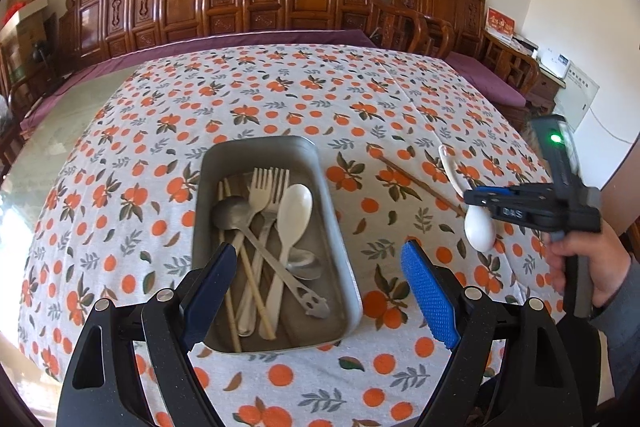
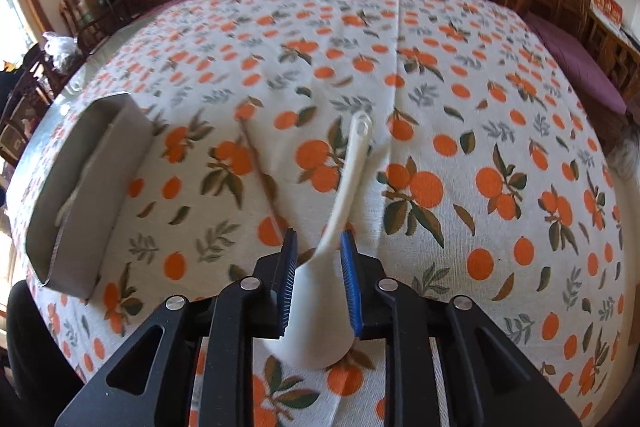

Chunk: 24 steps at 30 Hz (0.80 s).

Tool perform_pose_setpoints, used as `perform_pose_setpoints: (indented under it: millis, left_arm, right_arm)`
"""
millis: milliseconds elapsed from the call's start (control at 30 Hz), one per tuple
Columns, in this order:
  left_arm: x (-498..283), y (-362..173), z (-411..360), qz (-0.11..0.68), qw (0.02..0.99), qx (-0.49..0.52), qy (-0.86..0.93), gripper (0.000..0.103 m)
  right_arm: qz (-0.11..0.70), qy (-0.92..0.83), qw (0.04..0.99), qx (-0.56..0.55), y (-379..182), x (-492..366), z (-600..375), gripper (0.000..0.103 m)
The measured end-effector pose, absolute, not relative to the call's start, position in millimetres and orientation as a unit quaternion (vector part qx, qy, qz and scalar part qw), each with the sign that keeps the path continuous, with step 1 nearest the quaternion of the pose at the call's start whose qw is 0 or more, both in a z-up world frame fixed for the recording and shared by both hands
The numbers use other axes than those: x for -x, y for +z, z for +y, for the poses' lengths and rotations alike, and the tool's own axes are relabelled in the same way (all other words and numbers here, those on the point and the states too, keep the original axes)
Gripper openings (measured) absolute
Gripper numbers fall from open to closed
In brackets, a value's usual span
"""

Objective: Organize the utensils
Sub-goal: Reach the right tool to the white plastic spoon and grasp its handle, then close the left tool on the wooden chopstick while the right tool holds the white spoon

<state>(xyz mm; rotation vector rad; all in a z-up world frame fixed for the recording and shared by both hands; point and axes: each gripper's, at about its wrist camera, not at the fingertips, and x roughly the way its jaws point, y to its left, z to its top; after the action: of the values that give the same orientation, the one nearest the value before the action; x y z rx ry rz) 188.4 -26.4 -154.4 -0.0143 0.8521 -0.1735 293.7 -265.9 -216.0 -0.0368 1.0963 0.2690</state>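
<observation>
The right gripper [image 2: 317,267] is seen lowered over a white spoon [image 2: 340,195] lying on the tablecloth [image 2: 480,107]. Its blue pads [image 2: 349,267] are set narrowly apart to either side of the spoon where the handle widens into the bowl; a sliver of space seems to be left on each side, so the spoon is judged straddled but not yet pinched. Just beside the spoon, to its left in the right wrist view, a single brown chopstick [image 2: 262,175] is laid at a slant on the cloth.

The left gripper [image 1: 320,291] is held wide open and empty above the near end of a grey metal tray [image 1: 212,171], with nothing between its jaws. Forks, spoons and chopsticks are already gathered inside the tray. The tray is placed well apart from the white spoon, to the left of it.

The step in hand is judged to be the pick-up of the white spoon for transfer to the tray. For the next move, the pads need to be pressed firmly onto the spoon's neck before any lift is attempted, since the smooth curved plastic may slip or pivot. The chopstick is left to be collected afterwards.
</observation>
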Motion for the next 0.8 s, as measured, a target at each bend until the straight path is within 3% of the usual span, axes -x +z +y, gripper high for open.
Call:
perform_pose_setpoints:
  millis: [300, 433, 800]
  left_arm:
    - [-184, -160, -51, 0.419, 0.902, -0.011, -0.101, 0.081]
    - [-183, -160, -60, 0.421, 0.901, -0.018, -0.106, 0.081]
    - [-195, -164, -96, 0.426, 0.896, -0.036, -0.116, 0.081]
  right_arm:
    - [0.551, 0.123, 0.826, 0.009, -227, -304, -268, 0.024]
    - [0.555, 0.12, 0.823, 0.018, -227, -303, -269, 0.013]
    - [0.532, 0.125, 0.836, 0.04, -212, -263, -306, 0.011]
